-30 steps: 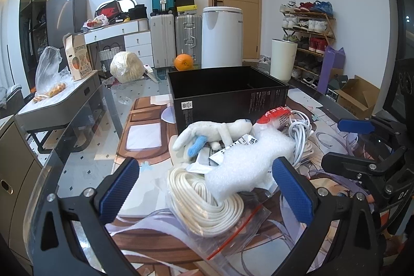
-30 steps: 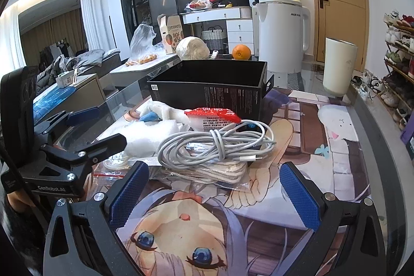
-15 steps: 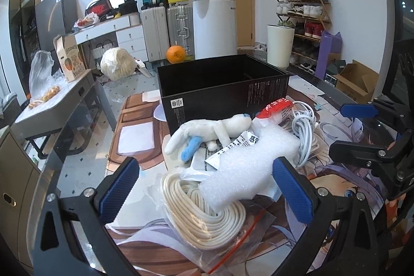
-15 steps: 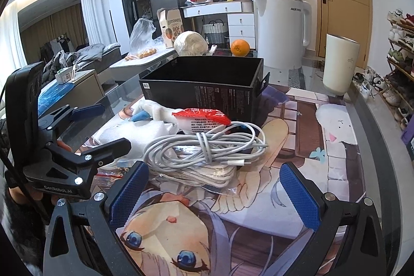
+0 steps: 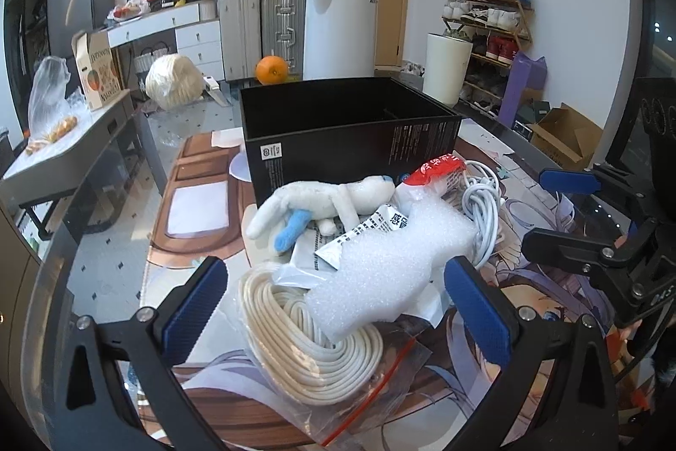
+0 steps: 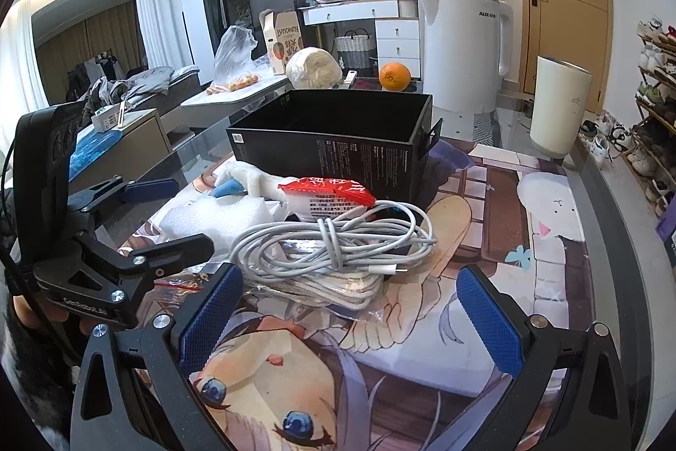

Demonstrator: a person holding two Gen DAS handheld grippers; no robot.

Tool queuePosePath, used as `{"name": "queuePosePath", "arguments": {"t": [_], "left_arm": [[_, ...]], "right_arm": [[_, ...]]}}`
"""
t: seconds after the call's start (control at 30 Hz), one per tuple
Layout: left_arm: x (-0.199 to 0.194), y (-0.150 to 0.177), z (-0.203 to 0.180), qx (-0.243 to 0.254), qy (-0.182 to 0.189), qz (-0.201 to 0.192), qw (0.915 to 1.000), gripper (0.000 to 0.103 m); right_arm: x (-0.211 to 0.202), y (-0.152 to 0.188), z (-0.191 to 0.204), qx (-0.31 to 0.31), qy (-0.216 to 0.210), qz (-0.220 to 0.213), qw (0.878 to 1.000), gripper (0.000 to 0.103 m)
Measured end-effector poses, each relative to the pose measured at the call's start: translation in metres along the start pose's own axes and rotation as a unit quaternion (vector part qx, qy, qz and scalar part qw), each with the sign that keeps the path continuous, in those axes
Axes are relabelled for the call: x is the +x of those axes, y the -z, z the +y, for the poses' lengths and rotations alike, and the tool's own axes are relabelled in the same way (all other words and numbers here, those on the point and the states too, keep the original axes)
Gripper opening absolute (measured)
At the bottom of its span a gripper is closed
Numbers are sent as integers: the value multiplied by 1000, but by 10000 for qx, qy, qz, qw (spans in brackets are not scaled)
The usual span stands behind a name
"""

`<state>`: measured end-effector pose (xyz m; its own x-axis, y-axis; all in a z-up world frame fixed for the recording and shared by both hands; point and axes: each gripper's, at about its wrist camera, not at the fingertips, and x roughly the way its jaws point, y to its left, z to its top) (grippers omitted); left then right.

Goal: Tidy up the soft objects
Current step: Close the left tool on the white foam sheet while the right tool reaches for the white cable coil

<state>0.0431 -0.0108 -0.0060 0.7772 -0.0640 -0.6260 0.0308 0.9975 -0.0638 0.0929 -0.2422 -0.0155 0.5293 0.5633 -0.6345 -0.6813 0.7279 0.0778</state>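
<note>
Soft objects: foam block [image 5: 380,265] atop pile, near black box [image 5: 350,138]. Approach step. Left gripper [image 5: 338,307] and right gripper [image 6: 344,313] fingers released, empty. Next: closing on foam.

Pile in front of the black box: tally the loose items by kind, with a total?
Cable or cord coils: 2, white charging cable and bagged cream cord
Plush toys: 1
Foam pieces: 1
Red-topped packets: 1
Printed sachets: 1
Total: 6
</note>
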Motion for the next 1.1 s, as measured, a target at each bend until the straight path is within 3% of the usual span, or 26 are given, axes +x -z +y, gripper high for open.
{"name": "queuePosePath", "arguments": {"t": [0.2, 0.43, 0.57, 0.83, 1.1], "left_arm": [[-1, 2, 2, -62, 119, -37, 9999, 93], [-4, 5, 3, -77, 259, -100, 9996, 61], [-6, 5, 6, -153, 291, -140, 9994, 52], [-7, 5, 6, -144, 342, -213, 9991, 49], [-7, 6, 8, -212, 349, -257, 9988, 49]], "right_arm": [[11, -5, -8, -86, 41, 153, 9998, 102], [19, -10, -17, -105, 50, 282, 9995, 102], [20, -13, -19, -165, 67, 291, 9994, 102], [31, -17, -21, -256, -4, 467, 9986, 102], [49, -22, -29, -140, -482, 735, 9960, 102]]}}
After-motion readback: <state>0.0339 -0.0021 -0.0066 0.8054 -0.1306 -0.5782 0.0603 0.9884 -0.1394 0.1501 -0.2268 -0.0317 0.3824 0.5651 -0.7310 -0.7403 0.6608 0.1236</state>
